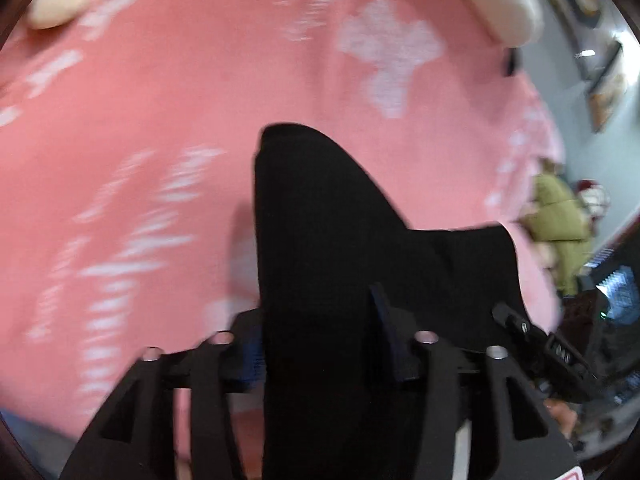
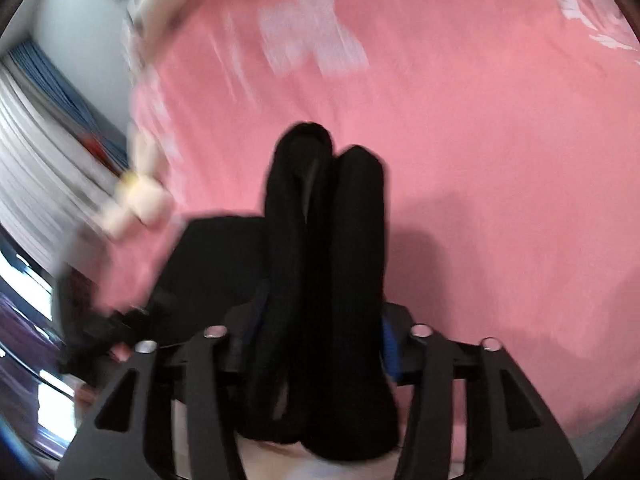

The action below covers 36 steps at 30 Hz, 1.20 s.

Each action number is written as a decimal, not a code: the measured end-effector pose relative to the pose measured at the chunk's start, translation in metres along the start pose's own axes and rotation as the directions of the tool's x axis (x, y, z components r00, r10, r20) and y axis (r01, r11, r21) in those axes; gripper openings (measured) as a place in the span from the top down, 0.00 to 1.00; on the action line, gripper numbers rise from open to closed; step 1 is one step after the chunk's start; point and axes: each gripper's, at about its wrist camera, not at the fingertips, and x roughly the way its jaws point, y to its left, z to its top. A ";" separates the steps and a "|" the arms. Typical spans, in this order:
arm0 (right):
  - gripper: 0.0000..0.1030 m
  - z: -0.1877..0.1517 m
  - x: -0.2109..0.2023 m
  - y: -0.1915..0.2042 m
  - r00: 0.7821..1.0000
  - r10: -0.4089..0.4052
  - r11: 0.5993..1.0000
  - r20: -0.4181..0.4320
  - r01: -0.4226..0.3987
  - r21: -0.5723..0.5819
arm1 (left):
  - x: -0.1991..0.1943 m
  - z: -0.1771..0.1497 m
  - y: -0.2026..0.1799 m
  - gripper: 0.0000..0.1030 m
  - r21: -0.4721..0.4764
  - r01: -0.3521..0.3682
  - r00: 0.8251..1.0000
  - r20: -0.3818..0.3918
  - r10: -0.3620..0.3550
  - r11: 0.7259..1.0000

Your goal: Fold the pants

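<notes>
Pants (image 1: 320,248) fill the middle of the left wrist view. They are black, and they lie between the two fingers of the left gripper (image 1: 320,344). One blue pad (image 1: 382,312) shows on the right side, tight against the cloth. The other pad, on the left, is mostly hidden behind the cloth. So the left gripper is clenched on the pants. The cloth stands up in a tall point in front of the camera, and a flap of it hangs off to the right. Under it all is a pink bedspread (image 1: 160,100) with white marks on it. The picture is blurry. A soft yellow toy (image 1: 60,4) lies at the top left on the bedspread. A white bed end (image 1: 500,0) shows at the top right. An olive green thing (image 1: 560,220) sits past the edge of the bed on the right, too blurry to name.

In the right wrist view the pants (image 2: 320,260) are bunched into two thick black rolls, side by side. They stand up between the fingers of the right gripper (image 2: 320,332). Blue pads press on both sides, so this gripper has a grip on the pants too. More black cloth spreads out low to the left. The pink bedspread (image 2: 500,160) is behind it. A pale soft toy (image 2: 140,200) lies at the left edge of the bedspread
</notes>
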 end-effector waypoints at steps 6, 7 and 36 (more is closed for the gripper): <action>0.46 -0.025 -0.015 0.022 0.988 -0.142 0.989 0.052 0.144 -0.030 | -0.025 -0.037 0.038 0.21 -0.050 -0.131 0.987 0.084 0.135 0.990; 0.44 -0.024 -0.017 0.030 0.989 -0.143 0.987 0.049 0.146 -0.063 | -0.025 -0.040 0.037 0.21 -0.042 -0.132 0.987 0.089 0.136 0.990; 0.85 0.023 0.032 0.244 0.991 0.117 0.933 -0.070 -0.134 -0.333 | -0.009 -0.054 0.035 0.16 -0.032 -0.066 0.997 0.034 0.067 0.997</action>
